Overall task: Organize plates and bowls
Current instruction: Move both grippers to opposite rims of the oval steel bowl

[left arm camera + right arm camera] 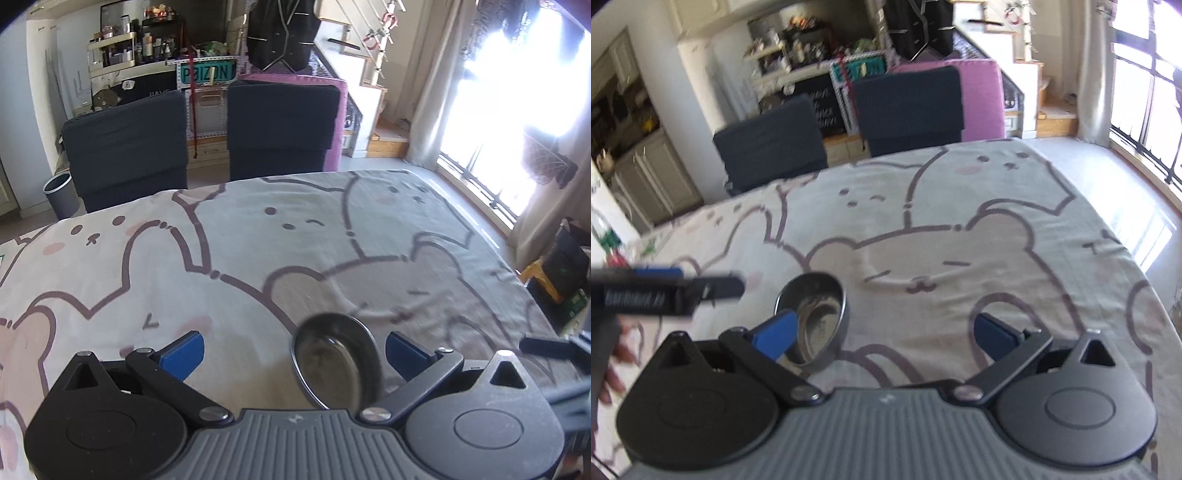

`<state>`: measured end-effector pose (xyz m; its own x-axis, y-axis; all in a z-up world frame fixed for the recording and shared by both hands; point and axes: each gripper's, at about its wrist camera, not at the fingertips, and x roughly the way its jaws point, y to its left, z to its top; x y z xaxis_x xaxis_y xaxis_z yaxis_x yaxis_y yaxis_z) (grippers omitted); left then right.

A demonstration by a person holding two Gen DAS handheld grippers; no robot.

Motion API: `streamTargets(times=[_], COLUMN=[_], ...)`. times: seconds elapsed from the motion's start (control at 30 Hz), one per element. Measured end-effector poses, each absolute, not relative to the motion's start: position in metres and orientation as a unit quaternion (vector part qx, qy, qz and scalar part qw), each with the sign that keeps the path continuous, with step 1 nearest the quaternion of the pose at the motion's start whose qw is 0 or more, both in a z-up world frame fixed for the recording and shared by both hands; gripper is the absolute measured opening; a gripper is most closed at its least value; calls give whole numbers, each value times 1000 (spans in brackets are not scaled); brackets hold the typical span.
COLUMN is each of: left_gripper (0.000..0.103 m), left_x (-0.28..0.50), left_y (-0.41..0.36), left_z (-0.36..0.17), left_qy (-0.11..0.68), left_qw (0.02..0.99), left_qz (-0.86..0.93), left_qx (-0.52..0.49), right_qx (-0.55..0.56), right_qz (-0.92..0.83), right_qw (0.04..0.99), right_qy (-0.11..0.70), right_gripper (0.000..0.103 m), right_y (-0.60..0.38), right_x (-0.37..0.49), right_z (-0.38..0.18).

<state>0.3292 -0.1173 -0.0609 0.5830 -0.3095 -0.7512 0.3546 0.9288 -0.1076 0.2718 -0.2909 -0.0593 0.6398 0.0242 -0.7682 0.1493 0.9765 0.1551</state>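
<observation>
Spread over the table (110, 266) is a pale cloth printed with cartoon bear outlines; two dark chairs (125, 144) are set at its far edge, with cluttered shelving (122, 48) behind them and a bright window (517, 81) at the right.

In the left wrist view, the left gripper (294, 354) is seen with its blue fingers (184, 352) spread wide and nothing gripped. A steel bowl (334, 360) is seated upright on the cloth between the fingers, nearer the right one, with neither pad in contact. What the bowl contains cannot be told; only blurred reflections are seen on its inner wall.

In the right wrist view, the other gripper is seen at the far left as a blurred black bar. The right gripper (884, 334) is likewise spread wide and empty. The bowl lies at its left finger (777, 334), which partly overlaps the rim in the picture; contact cannot be confirmed. The right finger is well apart from it.
</observation>
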Motion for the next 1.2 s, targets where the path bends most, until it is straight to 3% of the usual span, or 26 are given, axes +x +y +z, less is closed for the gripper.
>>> streamTargets(times=[0.6,1.0,1.2], left_gripper=[103,103,103], left_x=[404,411,403], left_y=[-138,-125,-115], left_z=[-128,-132,-130], left_qy=[484,475,465], left_qw=[854,863,867], left_qz=[-183,-160,-142], left_qx=[57,58,107], right_qx=[16,-35,-128], right_qz=[-39,-28,-74], right_qw=[861,847,840], right_qy=[506,530,522], right_gripper=[103,103,103], right_y=[-233,-234,-234], right_x=[337,337,337], right_z=[-114,-128,-133])
